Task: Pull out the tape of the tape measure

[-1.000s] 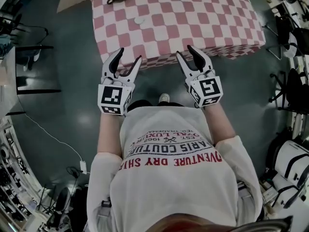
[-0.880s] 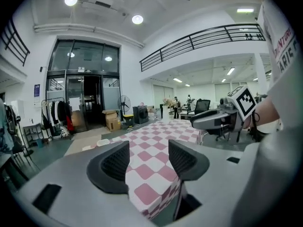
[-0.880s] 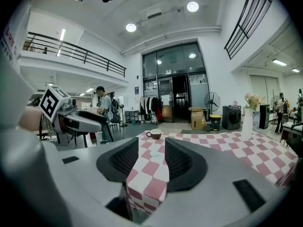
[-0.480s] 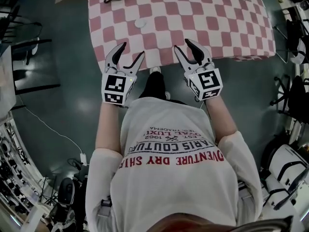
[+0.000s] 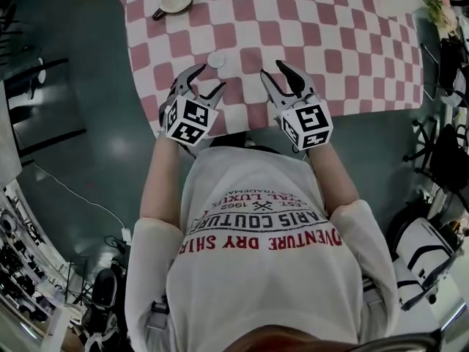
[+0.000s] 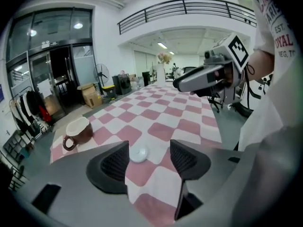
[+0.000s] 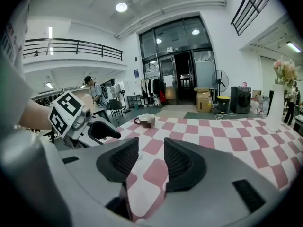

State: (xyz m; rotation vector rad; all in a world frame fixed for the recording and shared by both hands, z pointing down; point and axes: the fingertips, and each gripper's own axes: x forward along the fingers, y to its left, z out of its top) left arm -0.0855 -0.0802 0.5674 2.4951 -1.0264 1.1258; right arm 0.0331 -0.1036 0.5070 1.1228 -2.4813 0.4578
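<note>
A small round white tape measure (image 5: 215, 60) lies on the pink-and-white checked table (image 5: 330, 20), near its front left. My left gripper (image 5: 208, 79) hovers just short of it, open and empty; in the left gripper view the tape measure (image 6: 138, 154) shows on the cloth beyond the gap between my left gripper's (image 6: 149, 157) jaws, untouched. My right gripper (image 5: 275, 70) is over the table's near edge to the right, open with nothing held. In the right gripper view only cloth lies past the right gripper (image 7: 151, 162). No tape is pulled out.
A brown-and-white cup (image 5: 174, 1) stands at the table's far left corner. A vase with flowers (image 5: 438, 6) is at the far right. Chairs (image 5: 447, 152) and equipment line the floor on both sides, and a cable (image 5: 73, 196) runs at the left.
The person has stepped toward the table. Both grippers moved forward from short of the table's edge to over it, the left one close to the tape measure.
</note>
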